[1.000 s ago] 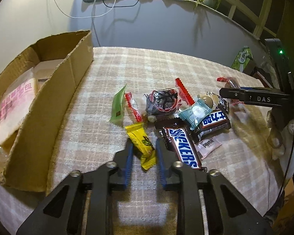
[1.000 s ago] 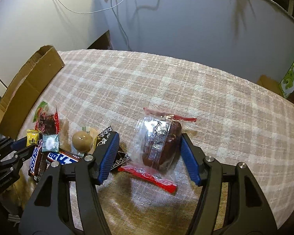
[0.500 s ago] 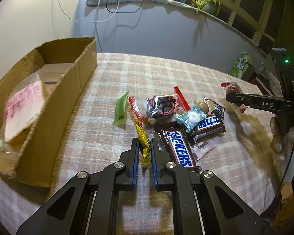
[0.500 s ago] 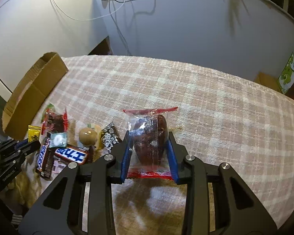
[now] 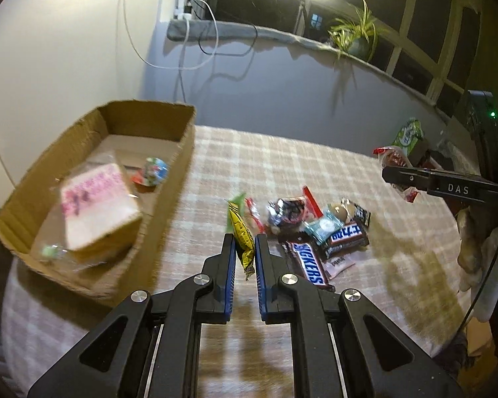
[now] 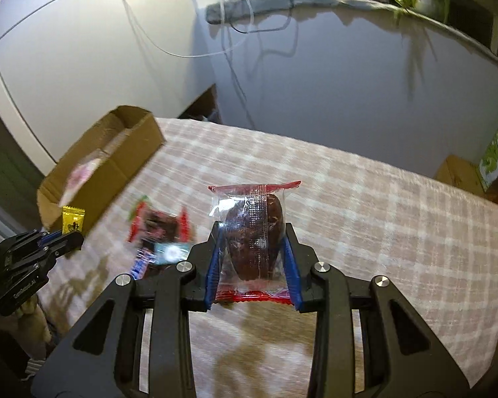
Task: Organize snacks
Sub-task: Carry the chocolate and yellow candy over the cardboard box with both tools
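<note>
While left tongs (image 5: pixel 245 248) pinch yellow packet (image 5: pixel 241 237), right tongs (image 6: pixel 253 252) clamp date pouch (image 6: pixel 254 235).

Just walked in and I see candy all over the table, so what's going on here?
A person is sorting snacks with a hand-held gripper in each hand. The left gripper is shut on a yellow candy packet, lifted off the checked tablecloth beside the cardboard box. The right gripper is clamped on a clear-wrapped brown cake. A pile of snacks, including a Snickers bar, lies on the table.
</note>
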The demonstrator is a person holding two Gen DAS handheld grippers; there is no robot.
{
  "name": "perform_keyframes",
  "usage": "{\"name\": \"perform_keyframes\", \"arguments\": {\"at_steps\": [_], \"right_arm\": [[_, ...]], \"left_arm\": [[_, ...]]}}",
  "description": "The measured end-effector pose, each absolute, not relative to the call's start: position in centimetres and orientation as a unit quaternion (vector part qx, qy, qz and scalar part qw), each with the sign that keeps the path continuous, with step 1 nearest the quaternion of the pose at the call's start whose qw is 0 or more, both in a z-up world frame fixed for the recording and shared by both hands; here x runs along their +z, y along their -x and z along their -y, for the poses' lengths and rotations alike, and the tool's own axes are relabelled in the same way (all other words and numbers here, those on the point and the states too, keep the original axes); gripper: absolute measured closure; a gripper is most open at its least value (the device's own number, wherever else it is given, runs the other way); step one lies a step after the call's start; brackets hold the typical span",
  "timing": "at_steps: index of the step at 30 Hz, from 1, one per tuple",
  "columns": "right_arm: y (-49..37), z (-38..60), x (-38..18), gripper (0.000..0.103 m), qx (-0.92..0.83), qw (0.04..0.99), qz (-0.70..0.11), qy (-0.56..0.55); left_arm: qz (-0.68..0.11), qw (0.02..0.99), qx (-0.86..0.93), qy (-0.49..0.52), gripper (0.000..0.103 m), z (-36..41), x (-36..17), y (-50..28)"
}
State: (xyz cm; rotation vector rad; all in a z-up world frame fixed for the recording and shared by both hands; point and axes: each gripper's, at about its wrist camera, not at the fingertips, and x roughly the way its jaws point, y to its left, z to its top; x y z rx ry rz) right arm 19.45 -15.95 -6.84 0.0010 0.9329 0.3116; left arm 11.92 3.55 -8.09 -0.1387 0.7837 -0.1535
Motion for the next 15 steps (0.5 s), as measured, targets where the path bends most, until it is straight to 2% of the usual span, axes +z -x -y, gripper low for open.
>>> {"name": "perform_keyframes", "arguments": {"at_steps": [15], "right_arm": [[-21.3,6.3,-4.3,0.069,0.217,0.876,-0.429,0.031]], "left_arm": [[-0.353,0.931,-0.022,0.086,0.093,-10.3,-6.2,-11.2]]}}
